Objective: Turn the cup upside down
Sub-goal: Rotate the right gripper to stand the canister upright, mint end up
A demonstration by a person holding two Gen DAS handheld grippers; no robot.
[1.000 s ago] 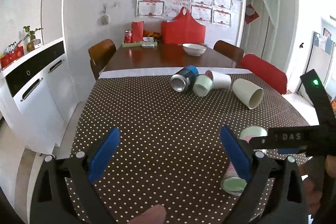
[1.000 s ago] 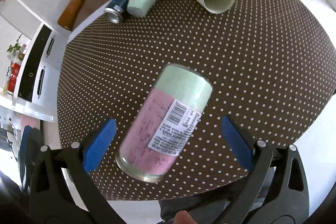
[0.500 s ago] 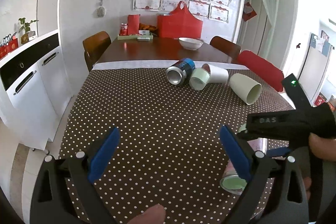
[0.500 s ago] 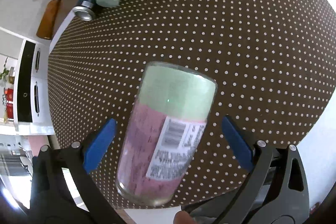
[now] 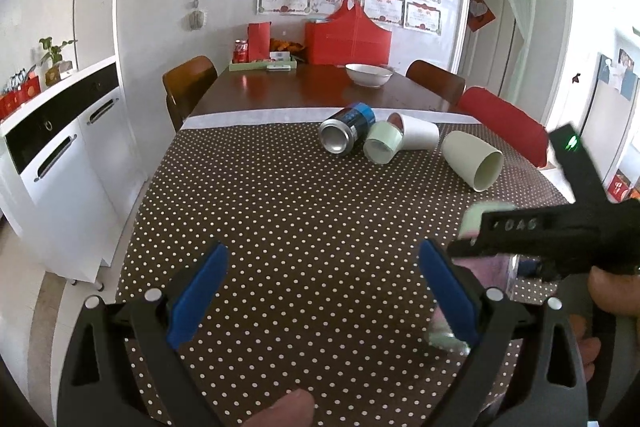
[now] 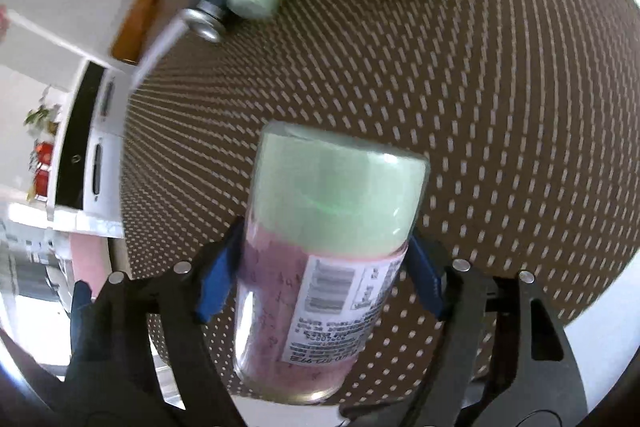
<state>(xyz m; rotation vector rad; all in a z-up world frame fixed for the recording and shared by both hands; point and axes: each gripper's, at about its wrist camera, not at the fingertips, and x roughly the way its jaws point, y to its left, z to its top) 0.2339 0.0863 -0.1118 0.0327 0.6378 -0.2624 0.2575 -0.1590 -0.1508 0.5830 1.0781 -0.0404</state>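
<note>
Low in the right wrist frame, the pink-and-mint clear plastic cup (image 6: 324, 267) is lying with its long axis running toward the top, mint end uppermost, the right gripper (image 6: 320, 279) clamping its sides near the brown dotted tablecloth's (image 6: 500, 107) bottom edge, while the left gripper (image 5: 320, 291) is gaping wide, holding nothing.

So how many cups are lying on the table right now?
4: pink cup between the right fingers, cream cup far right, white cup and green cup beside the can.
</note>
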